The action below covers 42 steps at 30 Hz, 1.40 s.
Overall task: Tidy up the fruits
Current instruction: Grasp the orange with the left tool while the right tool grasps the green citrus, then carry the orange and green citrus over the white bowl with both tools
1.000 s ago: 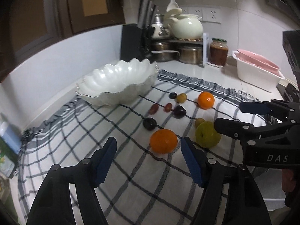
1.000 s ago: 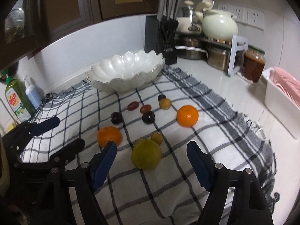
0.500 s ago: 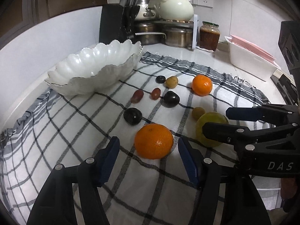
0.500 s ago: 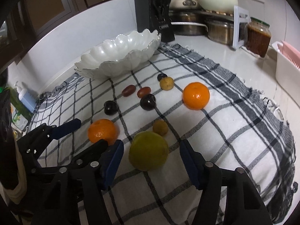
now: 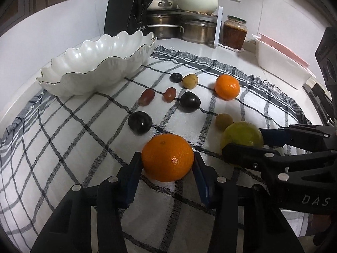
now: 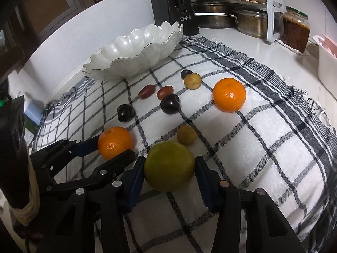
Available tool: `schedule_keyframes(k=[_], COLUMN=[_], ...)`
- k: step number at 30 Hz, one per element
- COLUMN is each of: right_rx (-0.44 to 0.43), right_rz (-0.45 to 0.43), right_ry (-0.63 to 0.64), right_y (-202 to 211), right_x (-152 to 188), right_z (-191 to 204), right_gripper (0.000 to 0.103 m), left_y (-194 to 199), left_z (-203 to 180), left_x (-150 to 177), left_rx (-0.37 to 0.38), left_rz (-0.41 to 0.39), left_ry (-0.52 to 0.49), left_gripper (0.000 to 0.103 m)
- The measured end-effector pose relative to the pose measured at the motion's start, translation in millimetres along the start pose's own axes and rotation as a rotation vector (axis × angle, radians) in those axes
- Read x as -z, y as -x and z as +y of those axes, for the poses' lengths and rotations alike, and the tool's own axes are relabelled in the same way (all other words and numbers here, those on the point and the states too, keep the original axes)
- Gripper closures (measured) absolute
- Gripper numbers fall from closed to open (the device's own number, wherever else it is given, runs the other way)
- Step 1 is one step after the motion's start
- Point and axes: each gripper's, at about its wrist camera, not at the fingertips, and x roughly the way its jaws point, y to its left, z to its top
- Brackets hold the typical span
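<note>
An orange (image 5: 167,157) rests on the checked cloth (image 5: 73,147) between the blue pads of my left gripper (image 5: 167,158). The jaws are closing and both pads touch its sides. Right beside it lies a green citrus fruit (image 6: 169,165), on which my right gripper (image 6: 169,164) is closing with its pads against the skin. A second orange (image 6: 229,94), two dark plums (image 5: 140,122), two red grapes (image 5: 146,97) and small yellow-brown fruits (image 5: 190,81) are spread further back. The white scalloped bowl (image 5: 94,67) stands empty at the back left.
A black knife block (image 5: 124,14), steel pots (image 5: 195,31) and a jar (image 5: 234,32) line the back wall. A white basin with a pink rack (image 5: 280,63) stands at the right. The two grippers sit close side by side.
Both grippers came down and forward over their fruits and narrowed their jaws. The orange and the green citrus now sit between the pads, touched on both sides.
</note>
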Motion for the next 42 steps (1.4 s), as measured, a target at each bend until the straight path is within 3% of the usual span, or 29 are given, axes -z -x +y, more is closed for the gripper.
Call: schedule_keyframes(k=[11,16,23,28,42], right_rx=[-0.019,-0.074,-0.143,-0.152,-0.172], right_rz=[-0.026,-0.023,-0.024,-0.071,-0.247], right_ry=[0.047,0.100,0.177,0.219,0.274], right_y=[4.1,7.7,19.6,33.0,66.3], right_x=[0.5,-3.3,-12.2,-22.2,-59.8], right_z=[-3.2,-6.9,-4.7,-2.6,8.4], right_gripper=[0.055,0.055,0.055,0.055,0.055], left_y=[9.2,23.1,46.8,66.5,106.9], left_z=[1.2,-0.8,-4.3,-3.2,4.0], left_x=[3.3,3.7,-2.3,-10.6,-42.2], left_rx=[-0.026,-0.091,-0.147,-0.182,-0.264], left_rz=[0.020,0.014,-0.036,-0.094,-0.239], left_ry=[0.063,0.127,0.228,0.289,0.291], left_gripper=[0.057,0.057,0.057,0.057,0.057])
